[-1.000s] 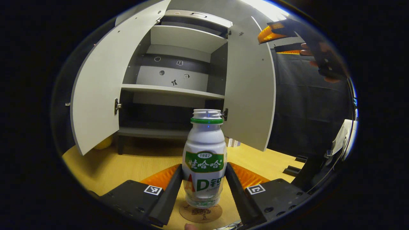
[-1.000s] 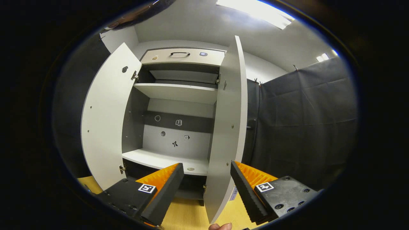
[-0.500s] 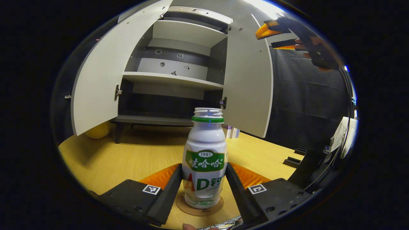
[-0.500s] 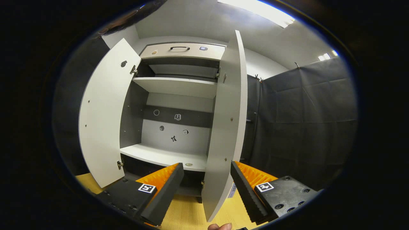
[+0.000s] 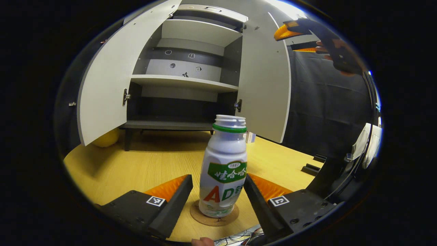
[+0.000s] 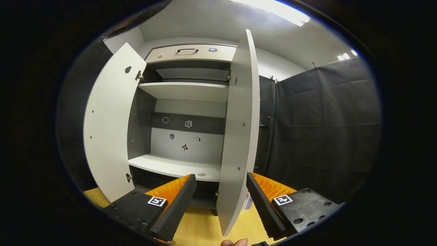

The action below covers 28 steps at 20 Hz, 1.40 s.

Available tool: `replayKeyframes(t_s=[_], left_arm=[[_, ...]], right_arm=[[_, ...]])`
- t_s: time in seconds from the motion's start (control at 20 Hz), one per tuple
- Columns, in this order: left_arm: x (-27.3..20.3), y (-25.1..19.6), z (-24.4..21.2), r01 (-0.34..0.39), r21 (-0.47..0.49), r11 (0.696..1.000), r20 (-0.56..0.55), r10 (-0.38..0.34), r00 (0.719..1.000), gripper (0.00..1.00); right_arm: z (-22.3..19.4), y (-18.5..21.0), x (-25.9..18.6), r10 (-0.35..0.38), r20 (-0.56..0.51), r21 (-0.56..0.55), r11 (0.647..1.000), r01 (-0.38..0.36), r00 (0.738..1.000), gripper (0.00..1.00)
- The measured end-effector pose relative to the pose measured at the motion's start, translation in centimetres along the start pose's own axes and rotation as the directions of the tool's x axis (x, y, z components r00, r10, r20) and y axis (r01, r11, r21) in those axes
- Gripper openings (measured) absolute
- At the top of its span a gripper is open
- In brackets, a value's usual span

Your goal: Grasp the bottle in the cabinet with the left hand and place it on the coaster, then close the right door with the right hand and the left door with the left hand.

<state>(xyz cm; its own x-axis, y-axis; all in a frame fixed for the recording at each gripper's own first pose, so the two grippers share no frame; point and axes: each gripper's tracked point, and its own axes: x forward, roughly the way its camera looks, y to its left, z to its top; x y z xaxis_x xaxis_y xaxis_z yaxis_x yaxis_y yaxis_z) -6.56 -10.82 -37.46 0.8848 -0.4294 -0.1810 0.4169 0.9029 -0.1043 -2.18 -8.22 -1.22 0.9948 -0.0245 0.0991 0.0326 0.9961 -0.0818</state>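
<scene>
The cabinet point(image 5: 191, 68) stands at the far side of the wooden counter point(image 5: 150, 164), tall and pale grey with dark inner walls, raised on short legs so a dark gap runs beneath it. Both of its doors hang wide: the left door point(image 5: 109, 85) swings out toward the near left, and the right door point(image 5: 264, 85) juts toward the viewer, seen nearly edge-on in the right gripper view point(image 6: 237, 136). Inside, pale shelves point(image 6: 177, 165) lie bare apart from a small round mark near the right end, and little stickers dot the back panel. A drawer front with a dark handle point(image 6: 187, 50) caps the top. Black cloth walls off the right side of the booth, and a bright ceiling light glows overhead. A yellow rounded object point(image 5: 104, 139) sits on the counter behind the left door's lower corner. The bottle point(image 5: 223, 171), white with a green neck ring and an open mouth, stands on the round cork coaster point(image 5: 213, 216) at the near edge of the counter, its long axis close to upright with a slight lean to the right, mouth pointing up. The left hand-held gripper point(image 5: 216, 200) is spread around it, a clear gap showing on the left side; whether the right finger touches the bottle cannot be told. The right hand-held gripper point(image 6: 220, 196) is spread apart, with the right door's near edge between its fingers and farther off. In the left gripper view it is raised high at the far right point(image 5: 293, 37), a hand point(image 5: 333, 56) holding it.
</scene>
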Motion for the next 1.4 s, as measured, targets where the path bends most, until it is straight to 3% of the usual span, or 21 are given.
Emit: replayKeyframes(t_s=[0.15, 0.35, 0.7, 0.85, 1.1, 1.4], left_arm=[[-1.6, -0.1, 1.5, 0.002, 0.004, 1.0, 0.003, -0.002, 1.0, 0.95], [-4.3, 0.0, 6.9, -0.018, 0.006, 1.0, 0.041, 0.018, 0.999, 0.95], [-7.8, 2.5, 20.1, -0.159, -0.017, 0.987, 0.149, 0.16, 0.976, 0.95], [-8.2, 3.7, 24.2, -0.229, -0.072, 0.971, 0.153, 0.238, 0.959, 0.95], [-8.0, 5.5, 28.6, -0.347, -0.091, 0.934, 0.154, 0.357, 0.921, 0.95], [-7.4, 5.3, 30.2, -0.415, -0.093, 0.905, 0.137, 0.424, 0.895, 0.95]], right_arm=[[0.5, -0.2, 0.1, -0.005, 0.009, 0.011, 1.0, 0.005, 1.0, 0.98], [1.0, -0.4, 0.1, -0.015, 0.005, 0.031, 0.999, 0.015, 1.0, 0.97], [3.0, -1.4, -0.1, -0.022, 0.01, 0.061, 0.998, 0.021, 1.0, 0.97], [3.5, -3.1, 0.1, -0.01, -0.001, 0.1, 0.995, 0.01, 1.0, 0.95], [3.2, -8.0, 0.5, -0.03, -0.044, 0.101, 0.994, 0.034, 0.999, 0.97], [2.3, -12.3, 2.9, -0.037, -0.1, 0.115, 0.992, 0.048, 0.994, 0.97]])
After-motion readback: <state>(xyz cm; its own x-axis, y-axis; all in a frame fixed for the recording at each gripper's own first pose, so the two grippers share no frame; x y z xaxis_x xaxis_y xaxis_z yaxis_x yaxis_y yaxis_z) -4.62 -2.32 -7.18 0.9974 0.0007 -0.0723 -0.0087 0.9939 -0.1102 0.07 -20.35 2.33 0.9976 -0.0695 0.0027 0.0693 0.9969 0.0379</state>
